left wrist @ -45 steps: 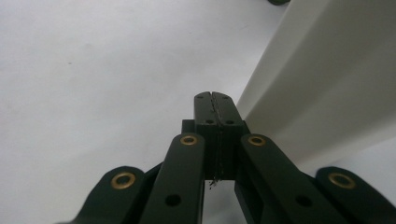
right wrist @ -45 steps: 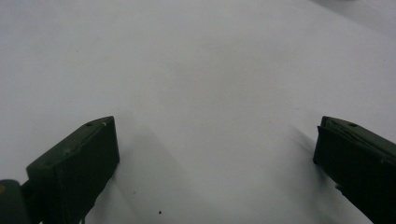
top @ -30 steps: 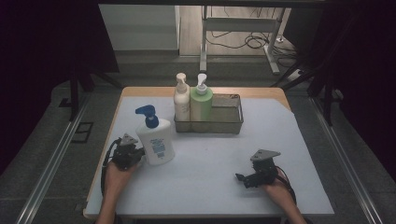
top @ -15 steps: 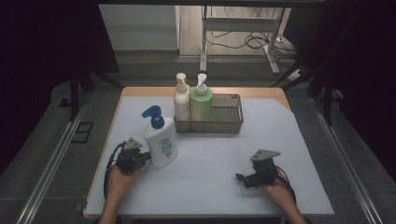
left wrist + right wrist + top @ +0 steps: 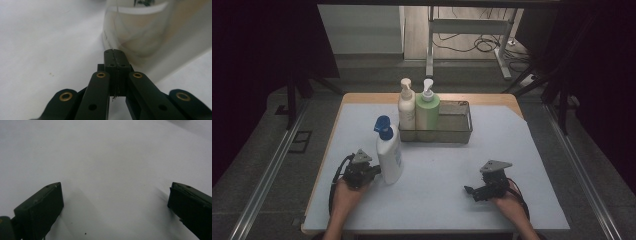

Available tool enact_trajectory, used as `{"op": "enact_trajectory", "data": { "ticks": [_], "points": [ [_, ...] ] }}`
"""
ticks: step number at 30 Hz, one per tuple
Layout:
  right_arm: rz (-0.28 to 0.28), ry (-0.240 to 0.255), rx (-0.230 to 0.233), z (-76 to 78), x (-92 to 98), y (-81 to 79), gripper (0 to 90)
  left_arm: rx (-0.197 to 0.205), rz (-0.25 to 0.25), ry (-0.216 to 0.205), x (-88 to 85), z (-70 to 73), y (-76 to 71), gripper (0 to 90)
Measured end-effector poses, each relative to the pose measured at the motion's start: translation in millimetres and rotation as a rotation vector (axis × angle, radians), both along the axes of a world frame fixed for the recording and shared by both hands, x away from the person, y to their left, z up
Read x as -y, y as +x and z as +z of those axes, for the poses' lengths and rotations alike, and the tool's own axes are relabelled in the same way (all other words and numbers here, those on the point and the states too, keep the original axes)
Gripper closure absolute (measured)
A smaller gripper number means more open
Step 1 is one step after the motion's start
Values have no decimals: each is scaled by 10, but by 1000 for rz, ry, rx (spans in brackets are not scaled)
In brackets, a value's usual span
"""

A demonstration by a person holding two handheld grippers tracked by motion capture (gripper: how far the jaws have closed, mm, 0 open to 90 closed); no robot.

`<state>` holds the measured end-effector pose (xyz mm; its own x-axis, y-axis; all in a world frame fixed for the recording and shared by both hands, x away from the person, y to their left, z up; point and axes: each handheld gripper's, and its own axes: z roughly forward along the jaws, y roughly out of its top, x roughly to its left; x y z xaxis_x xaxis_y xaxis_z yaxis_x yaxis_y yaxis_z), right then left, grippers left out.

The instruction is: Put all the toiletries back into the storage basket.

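On the pale table cover (image 5: 437, 180), seen from the high view, a white pump bottle with a blue head (image 5: 389, 152) stands upright near the left side, in front of a wire basket (image 5: 457, 131) that holds a cream pump bottle (image 5: 406, 106) and a green pump bottle (image 5: 427, 109). The left gripper (image 5: 373, 172) sits against the white bottle's lower left side, its tip at the bottle's base. The right gripper (image 5: 469, 190) rests low over the cover on the right — well apart from the bottle and the basket. From the left gripper view, the jaws are pressed together with nothing between them, and their joined tip sits right up against the blurred white wall of the bottle (image 5: 140, 32). From the right gripper view, the two jaws stand wide apart — one at each lower corner — with bare pale cover (image 5: 112, 170) between them.
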<state>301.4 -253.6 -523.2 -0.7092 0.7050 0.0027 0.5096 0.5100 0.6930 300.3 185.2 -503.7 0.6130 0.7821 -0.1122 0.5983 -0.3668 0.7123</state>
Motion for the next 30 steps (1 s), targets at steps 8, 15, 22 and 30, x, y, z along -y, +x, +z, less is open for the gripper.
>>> {"op": "enact_trajectory", "data": {
  "ticks": [8,15,22,30],
  "points": [
    [-1,-3,0,2,-1,1,0,-6,-20,2,62,-2,-43,893],
    [-3,-4,-1,2,-4,1,0,-16,-31,-2,121,-10,-83,893],
    [-3,-5,-1,2,-6,0,0,-26,-61,-2,230,-16,-121,893],
    [0,-5,-1,3,-5,0,0,-27,-120,-4,409,-18,-157,890]
  ]
}}
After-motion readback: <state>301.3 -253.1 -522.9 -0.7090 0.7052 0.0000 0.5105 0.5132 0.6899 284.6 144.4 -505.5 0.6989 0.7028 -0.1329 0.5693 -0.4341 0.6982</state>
